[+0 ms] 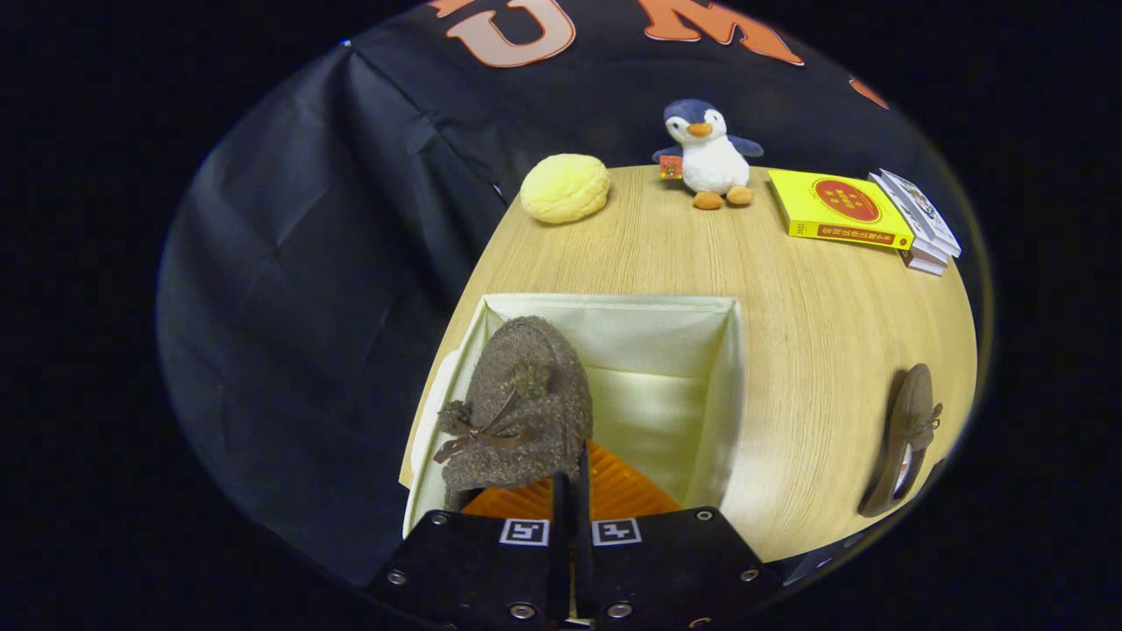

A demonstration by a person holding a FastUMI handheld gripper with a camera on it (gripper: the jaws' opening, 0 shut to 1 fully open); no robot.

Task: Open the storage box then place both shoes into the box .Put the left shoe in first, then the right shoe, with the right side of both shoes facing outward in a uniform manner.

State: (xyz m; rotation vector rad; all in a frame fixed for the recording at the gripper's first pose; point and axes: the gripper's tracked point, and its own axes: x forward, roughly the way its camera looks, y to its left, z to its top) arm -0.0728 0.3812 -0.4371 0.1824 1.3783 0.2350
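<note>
Hand-held gripper (570, 491) closed on the brown shoe's (517, 407) rear edge, over the open storage box (614, 307).

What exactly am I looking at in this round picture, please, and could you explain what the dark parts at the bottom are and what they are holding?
There is no robot arm here: a person carries a handheld two-finger gripper, and a fisheye camera mounted on it looks forward along the fingers, which is why the picture is round and bent. The dark blocks at the bottom are the gripper's body. Its fingers are closed together on the rear edge of a brown woolly shoe, holding it over an open cream storage box, against the box's left wall. The box stands on a wooden table. The second shoe lies on its side to the right of the box. Beyond the box sit a yellow bun-shaped toy, a plush penguin, a yellow book and a small stack of books.
</note>
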